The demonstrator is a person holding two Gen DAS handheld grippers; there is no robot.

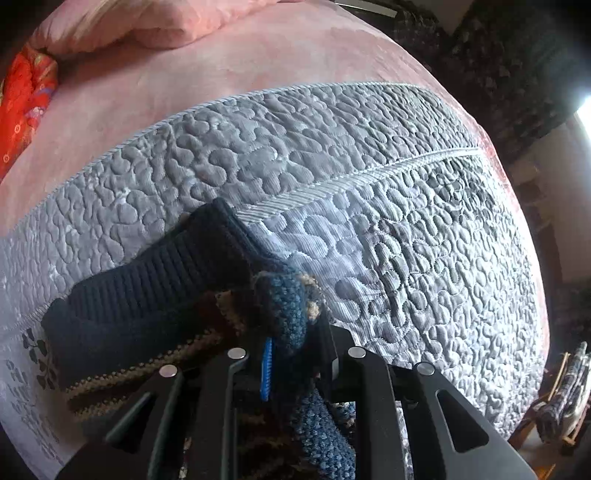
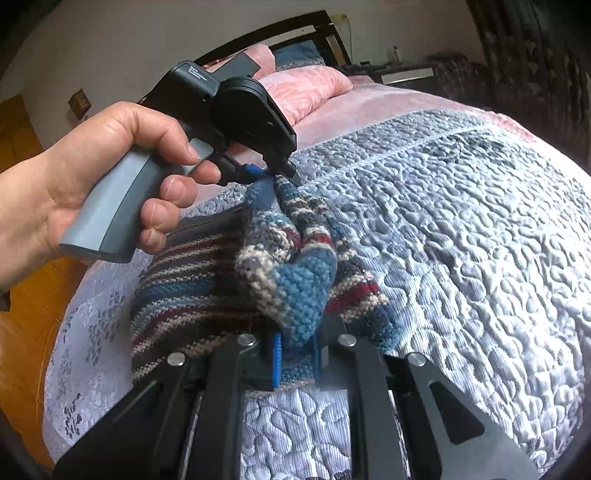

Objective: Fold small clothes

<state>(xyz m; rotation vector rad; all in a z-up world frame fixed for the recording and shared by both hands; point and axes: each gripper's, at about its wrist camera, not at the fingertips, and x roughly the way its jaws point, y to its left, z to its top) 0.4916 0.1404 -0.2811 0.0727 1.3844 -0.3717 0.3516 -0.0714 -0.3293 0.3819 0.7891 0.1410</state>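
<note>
Right wrist view: two grippers' jaws each clamp one striped knit garment (image 2: 207,280) on one quilt (image 2: 461,240).

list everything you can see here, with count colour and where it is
knitted garment: one, striped blue, maroon and beige with a dark navy ribbed band, on the quilt, pinched at two spots
quilt: one, grey-blue, stitched, covering the bed
blanket: one, pink, beyond the quilt
pillow: one, pink, at the headboard end
red patterned fabric: one, far left edge of the bed
headboard: one, dark, against the wall
floor: orange-brown wood, left of the bed
hand: one, holding the left gripper's grey handle
left gripper: black, blue pads, shut on the garment
right gripper: black, blue pads, shut on the garment
</note>
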